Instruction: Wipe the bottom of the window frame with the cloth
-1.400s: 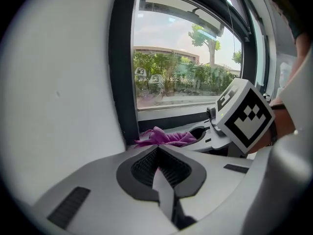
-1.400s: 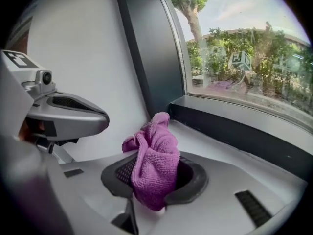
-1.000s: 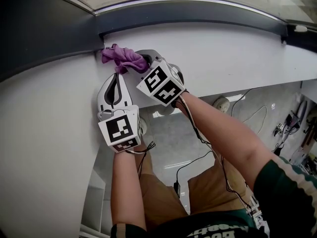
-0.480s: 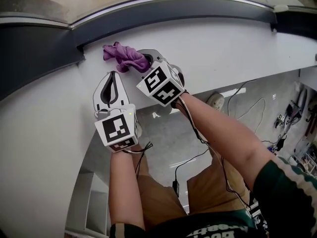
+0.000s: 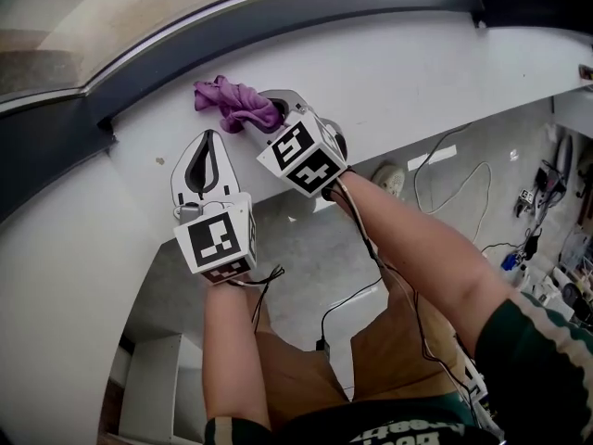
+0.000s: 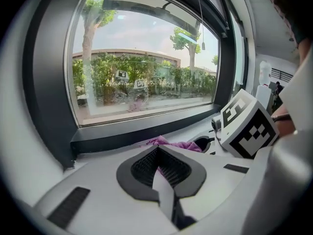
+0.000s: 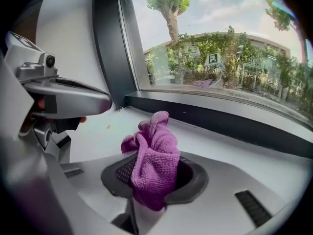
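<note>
The right gripper (image 5: 271,111) is clamped on the purple cloth (image 5: 232,106), which lies bunched on the white sill (image 5: 426,72) just short of the dark frame (image 5: 278,19); the left gripper (image 5: 206,145) is closed on nothing. I'd push the cloth against the frame's foot, then drag it along evenly
</note>
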`<action>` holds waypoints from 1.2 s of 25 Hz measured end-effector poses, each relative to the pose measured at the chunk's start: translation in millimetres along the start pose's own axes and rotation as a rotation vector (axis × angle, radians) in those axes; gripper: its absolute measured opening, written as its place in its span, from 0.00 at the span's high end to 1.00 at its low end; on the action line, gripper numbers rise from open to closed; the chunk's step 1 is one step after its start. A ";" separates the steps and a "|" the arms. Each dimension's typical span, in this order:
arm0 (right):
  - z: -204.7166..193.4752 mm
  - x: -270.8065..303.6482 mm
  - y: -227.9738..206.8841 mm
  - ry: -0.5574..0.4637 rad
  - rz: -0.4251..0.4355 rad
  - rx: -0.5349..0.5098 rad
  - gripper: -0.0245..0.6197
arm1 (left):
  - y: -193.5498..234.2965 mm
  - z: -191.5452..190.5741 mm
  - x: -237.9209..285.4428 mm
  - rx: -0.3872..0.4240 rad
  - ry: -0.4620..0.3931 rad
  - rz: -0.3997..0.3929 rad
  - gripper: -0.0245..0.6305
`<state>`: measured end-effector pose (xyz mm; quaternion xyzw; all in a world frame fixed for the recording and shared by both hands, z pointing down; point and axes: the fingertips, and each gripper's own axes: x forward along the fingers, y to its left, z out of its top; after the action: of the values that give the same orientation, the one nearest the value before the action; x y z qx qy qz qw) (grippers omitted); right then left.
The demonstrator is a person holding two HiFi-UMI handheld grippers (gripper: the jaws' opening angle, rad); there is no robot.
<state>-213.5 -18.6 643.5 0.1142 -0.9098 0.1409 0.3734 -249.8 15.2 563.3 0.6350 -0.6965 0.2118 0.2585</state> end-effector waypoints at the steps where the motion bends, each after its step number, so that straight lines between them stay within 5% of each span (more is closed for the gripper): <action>1: -4.3 -5.0 -5.9 0.001 -0.007 0.006 0.77 | -7.4 2.0 3.1 0.004 -0.001 -0.007 0.96; 30: -91.0 -135.5 -179.6 -0.016 -0.193 0.142 0.77 | -198.2 56.1 90.7 0.092 0.012 -0.219 0.96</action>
<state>-4.2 -141.4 639.7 0.2285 -0.8852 0.1676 0.3689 -63.3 -110.7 570.2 0.7173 -0.6109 0.2176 0.2548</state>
